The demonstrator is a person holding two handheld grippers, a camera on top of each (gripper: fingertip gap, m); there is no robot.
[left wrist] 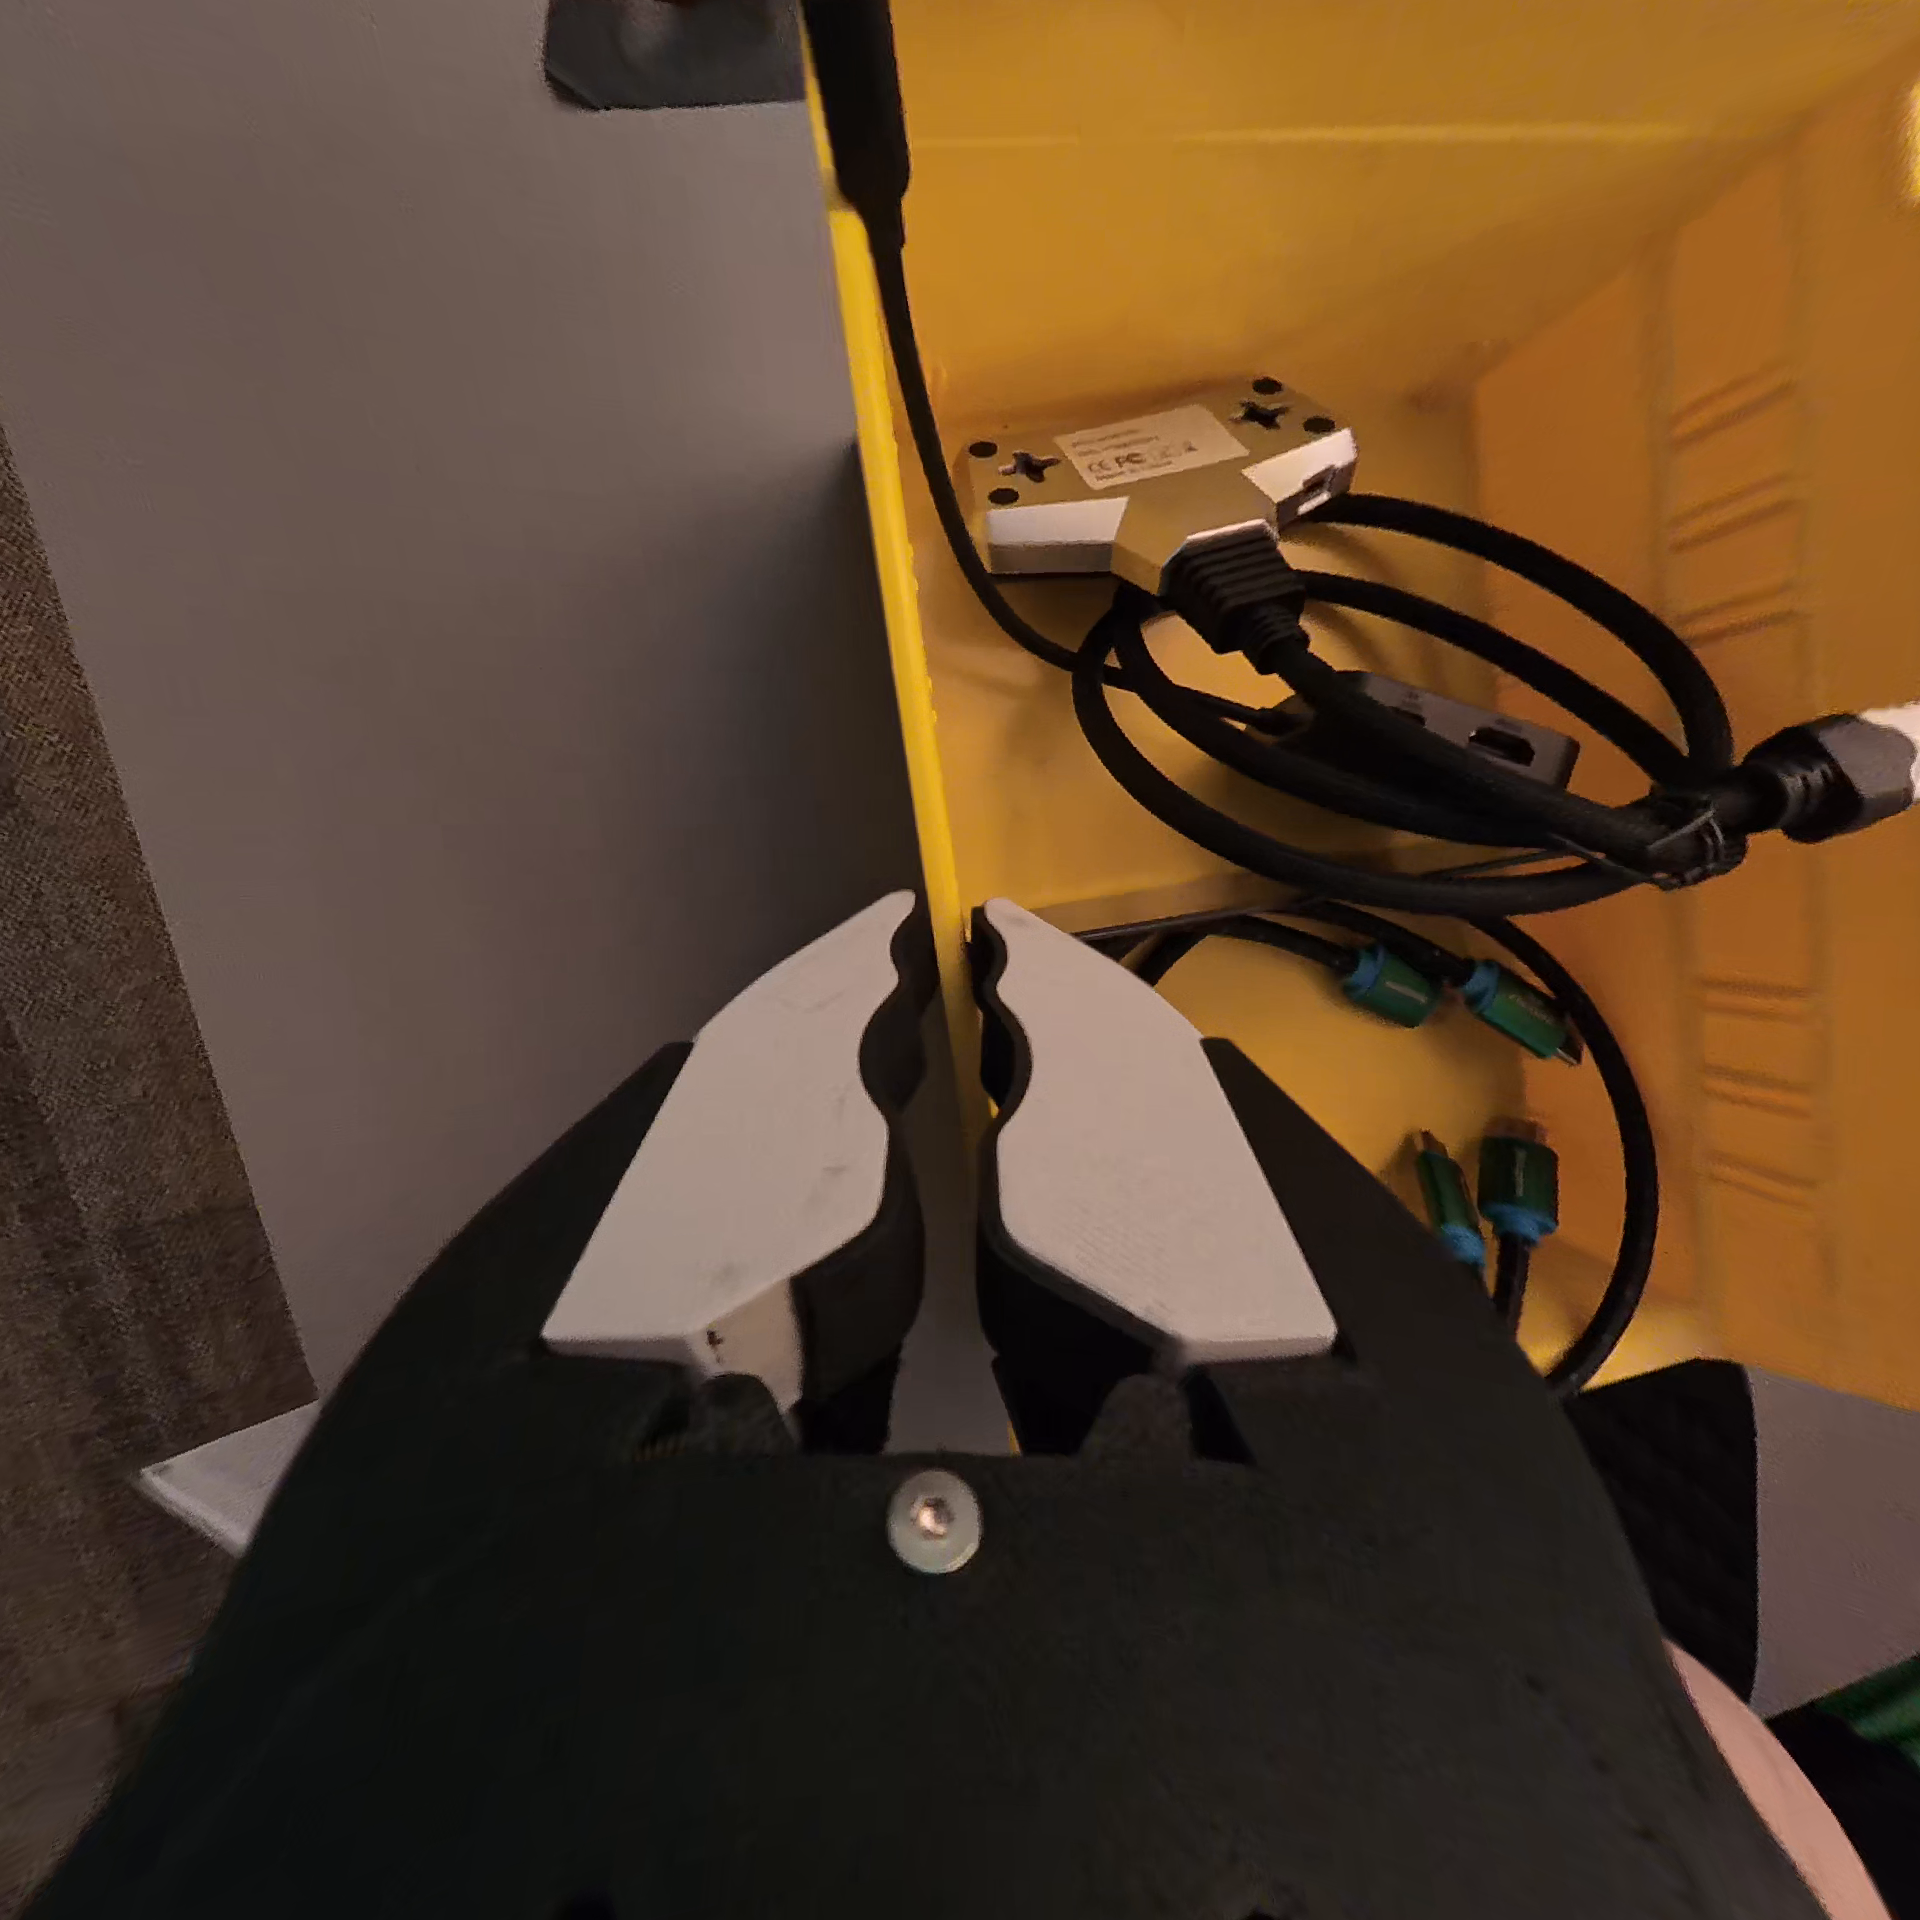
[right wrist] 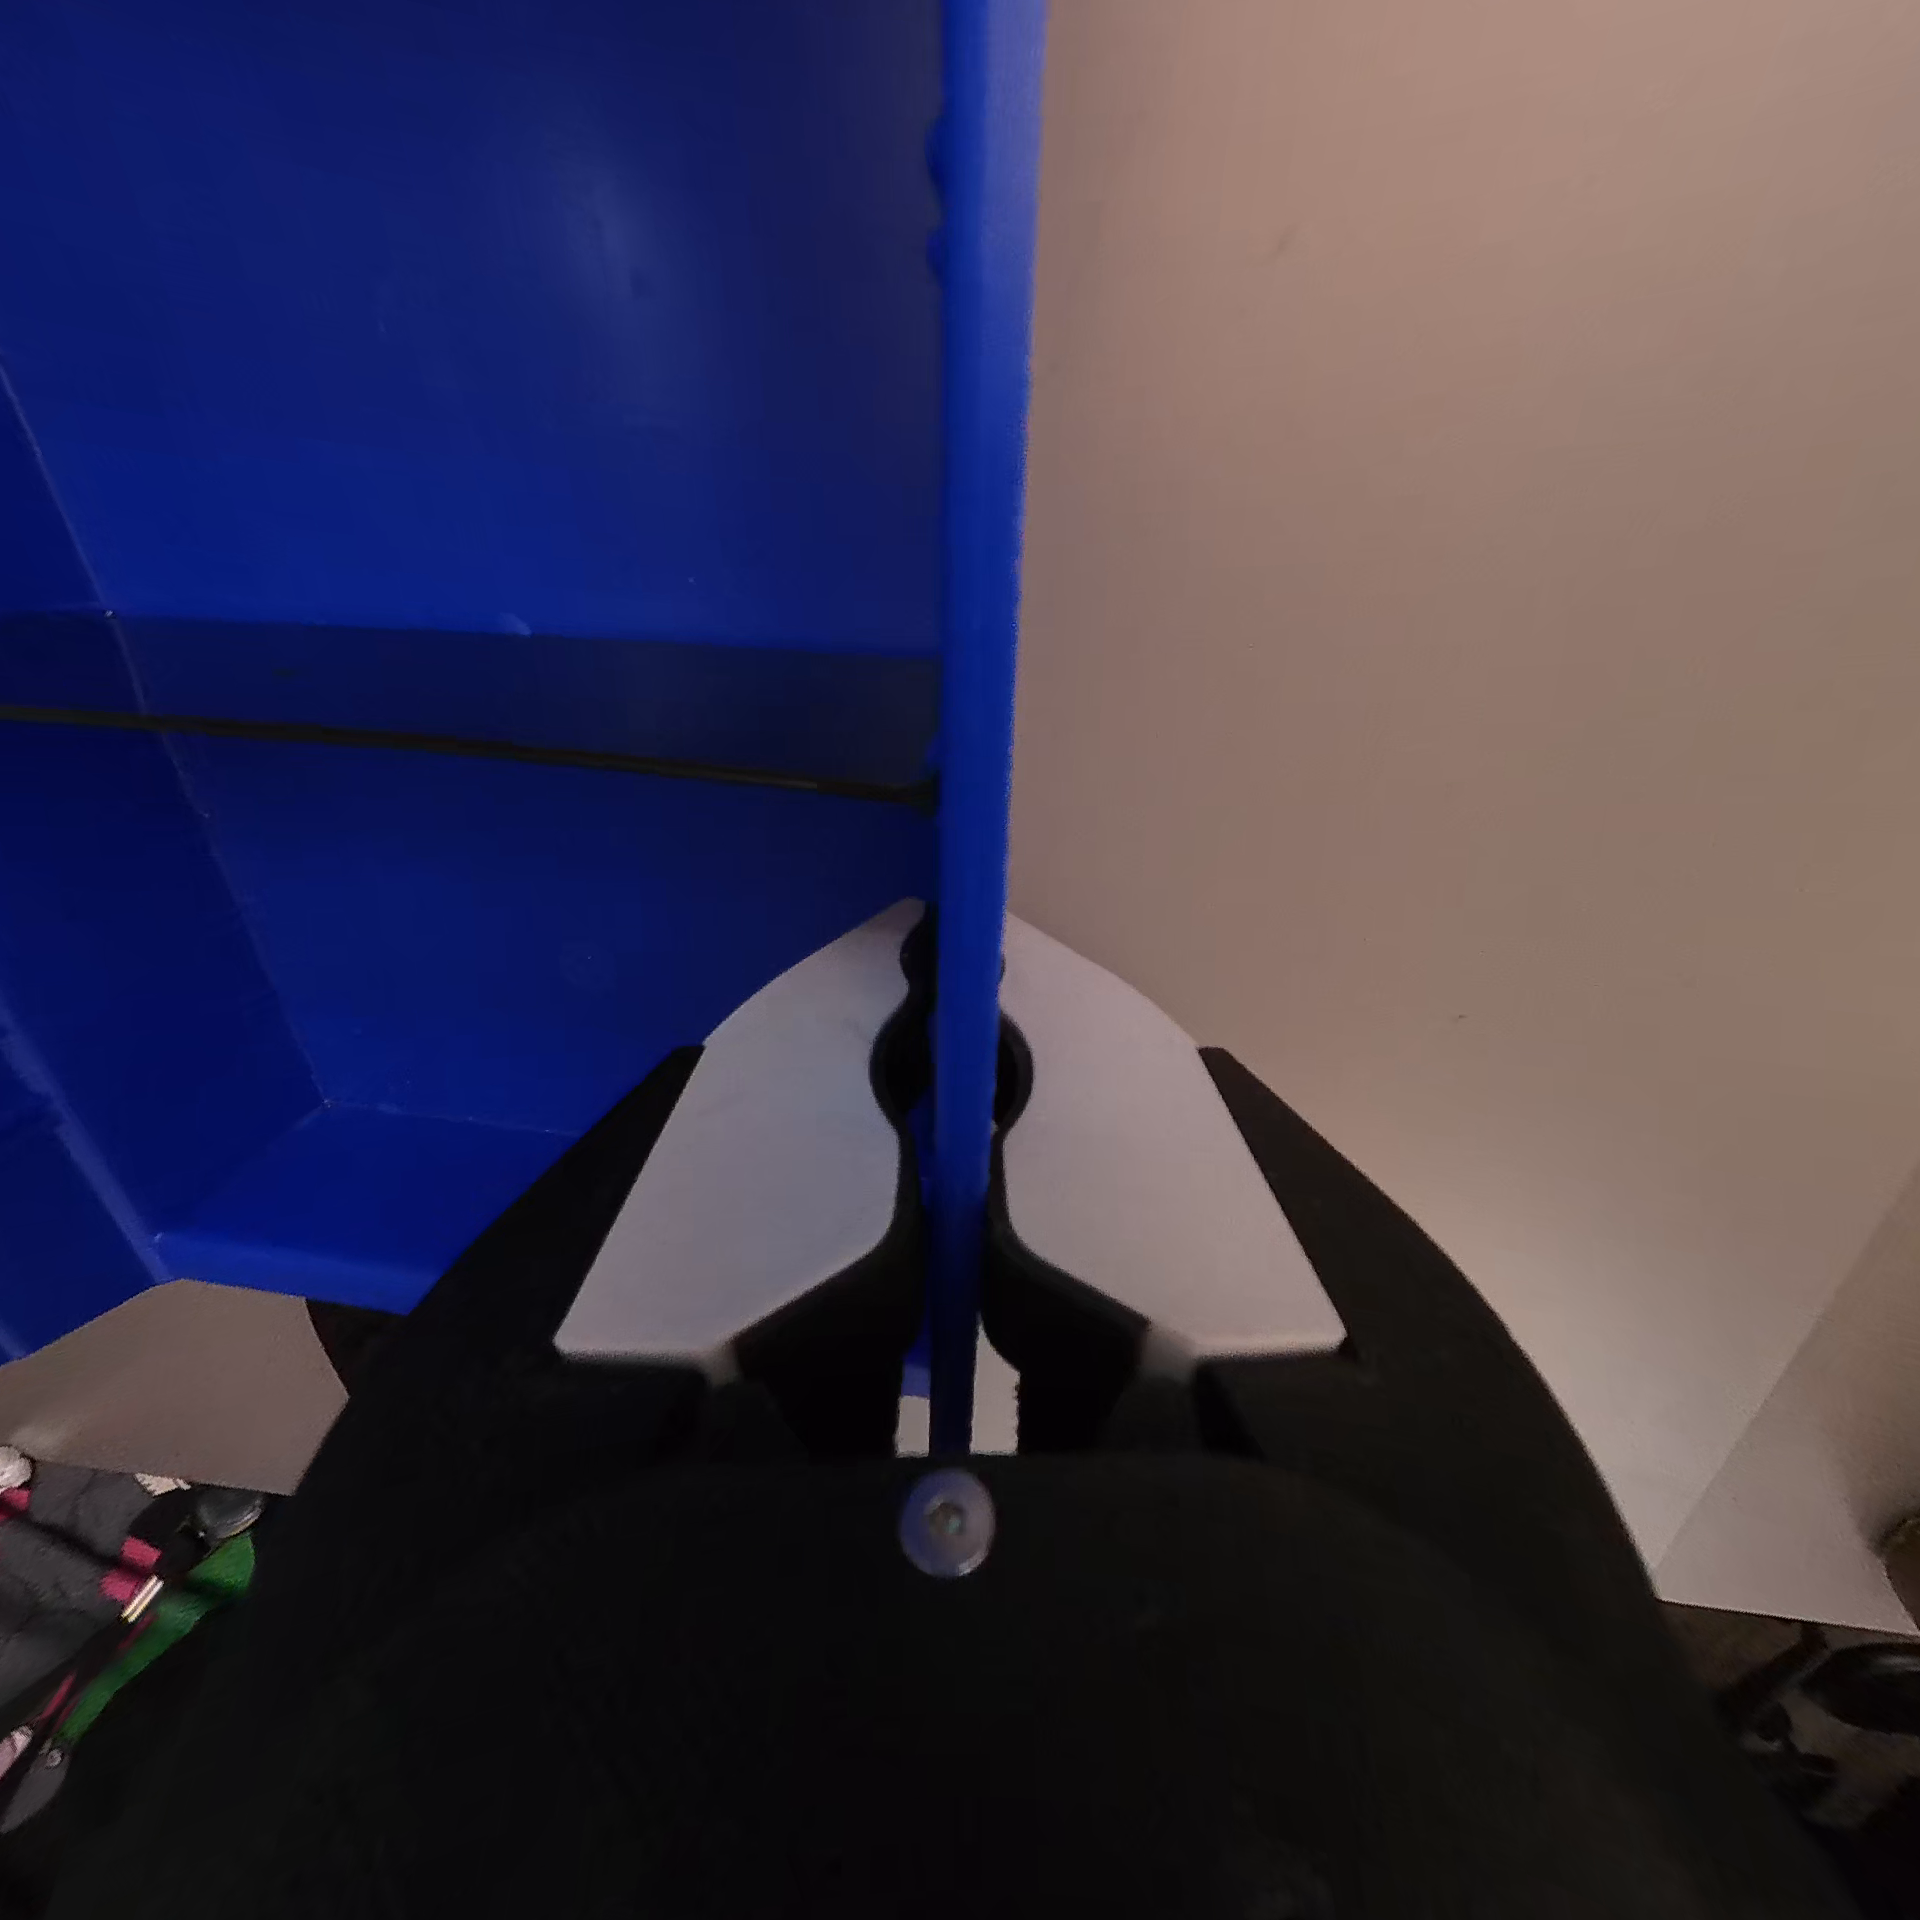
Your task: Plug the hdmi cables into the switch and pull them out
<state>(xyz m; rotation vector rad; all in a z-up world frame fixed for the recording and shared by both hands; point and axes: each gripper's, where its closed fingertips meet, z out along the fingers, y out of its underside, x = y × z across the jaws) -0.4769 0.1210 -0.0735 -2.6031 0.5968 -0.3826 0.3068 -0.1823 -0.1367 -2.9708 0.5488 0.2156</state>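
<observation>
In the left wrist view my left gripper (left wrist: 945,920) is shut on the left wall of a yellow bin (left wrist: 1299,239). Inside the bin lies a silver HDMI switch (left wrist: 1143,488) with a black braided cable (left wrist: 1403,810) coiled by it, a small black adapter box (left wrist: 1475,738), and thin cables with green and blue plugs (left wrist: 1455,997). In the right wrist view my right gripper (right wrist: 961,920) is shut on the right wall of a blue bin (right wrist: 468,416), which looks bare inside apart from a divider (right wrist: 468,675).
A grey table surface (left wrist: 468,520) lies left of the yellow bin, with brown carpet (left wrist: 104,1039) beyond it. A pale table surface (right wrist: 1455,623) lies right of the blue bin. Dark and green clutter (right wrist: 125,1558) shows at the lower left of the right wrist view.
</observation>
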